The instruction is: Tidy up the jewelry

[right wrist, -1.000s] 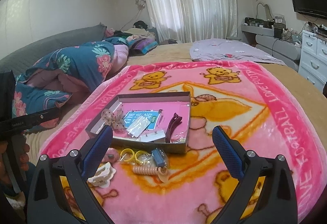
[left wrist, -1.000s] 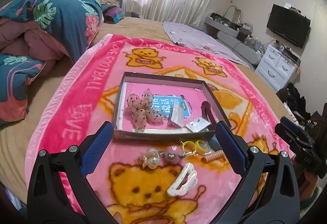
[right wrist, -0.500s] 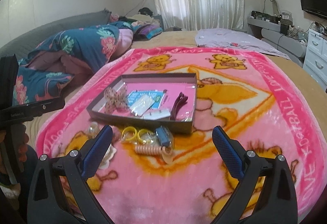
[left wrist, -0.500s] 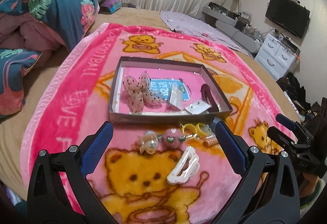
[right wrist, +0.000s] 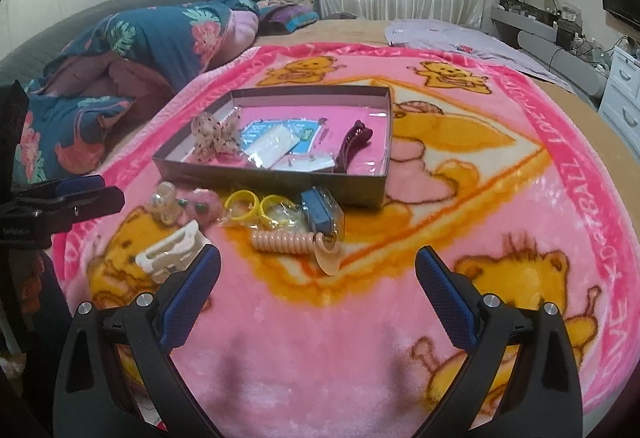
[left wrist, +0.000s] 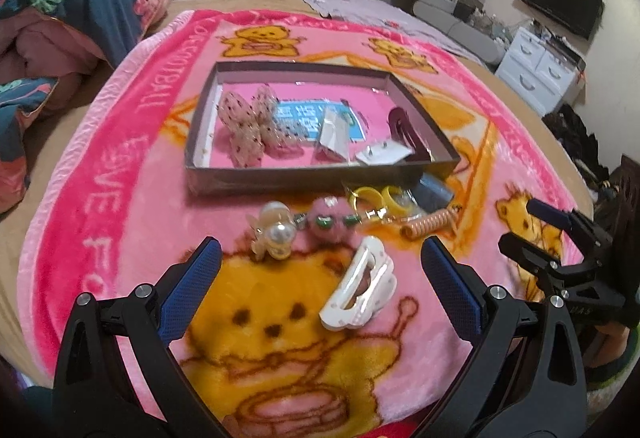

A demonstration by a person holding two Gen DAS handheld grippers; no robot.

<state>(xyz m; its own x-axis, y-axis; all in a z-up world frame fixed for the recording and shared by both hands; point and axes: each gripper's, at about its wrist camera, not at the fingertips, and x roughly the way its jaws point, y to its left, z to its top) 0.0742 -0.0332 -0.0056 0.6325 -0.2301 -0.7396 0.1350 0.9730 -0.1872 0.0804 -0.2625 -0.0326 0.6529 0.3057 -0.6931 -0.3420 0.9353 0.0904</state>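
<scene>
Left gripper [left wrist: 318,264] hangs over the near part of the pink bear blanket [left wrist: 100,174] spread on the bed, jaws spread wide with nothing between them; the white claw clip [left wrist: 360,290] lies on the blanket inside the span of the blue pads, nearer the right one, touching neither. Right gripper [right wrist: 318,266] likewise stands wide and empty over bare blanket, with the coiled peach hair tie [right wrist: 282,241] just ahead of it. The shallow grey box [left wrist: 256,180] sits open in the middle of the blanket. Inside it: a spotted fabric bow [left wrist: 250,122] at the left, a blue printed card [left wrist: 308,116] on the floor of the box, a clear packet [left wrist: 334,136] over that card, a white earring card [left wrist: 384,155] near the front wall, and a dark red hair clip [left wrist: 402,126] along the right wall. Outside, in a loose row just before the front wall: a pearl hair clip [left wrist: 276,228], a pink pompom piece [left wrist: 332,224] beside it, two yellow rings [left wrist: 380,198], and a small blue box in clear wrap [right wrist: 322,212] at the box's near right corner. A floral quilt [right wrist: 160,34] is heaped at the far left of the bed. Each gripper shows at the edge of the other's view, well apart.
</scene>
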